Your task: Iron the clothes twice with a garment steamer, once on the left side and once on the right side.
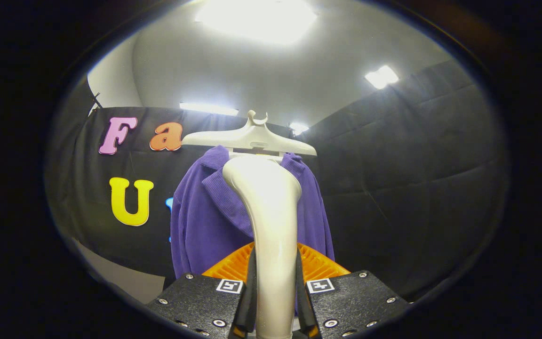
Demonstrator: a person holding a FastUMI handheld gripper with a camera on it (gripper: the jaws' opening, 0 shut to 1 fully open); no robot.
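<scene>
One garment steamer point(271, 221), one purple garment point(210, 221) and one pale hanger point(252, 138) are in sight, along with the single pair of tongs point(274, 301) that carries the camera. The tongs are closed down to a narrow gap, only as wide as the steamer's handle, and both fingers press against that handle, one on each side, so the steamer is firmly held between them. The steamer is a smooth, cream-white wand that rises straight up from between the fingers and widens into a rounded head at its top. That head sits in front of the collar area of the garment, just under the middle of the hanger; whether it touches the cloth cannot be told. The garment is a purple ribbed-collar top with long sleeves, draped over the hanger and hanging straight down just beyond the tongs, its two sleeves falling on either side of the steamer. The hanger has broad, sloping shoulders and a small notched top. Black padded cloth forms the booth's wall point(407, 188) behind and to the side of the garment. Above it is a pale ceiling with four bright light panels point(257, 19).
</scene>
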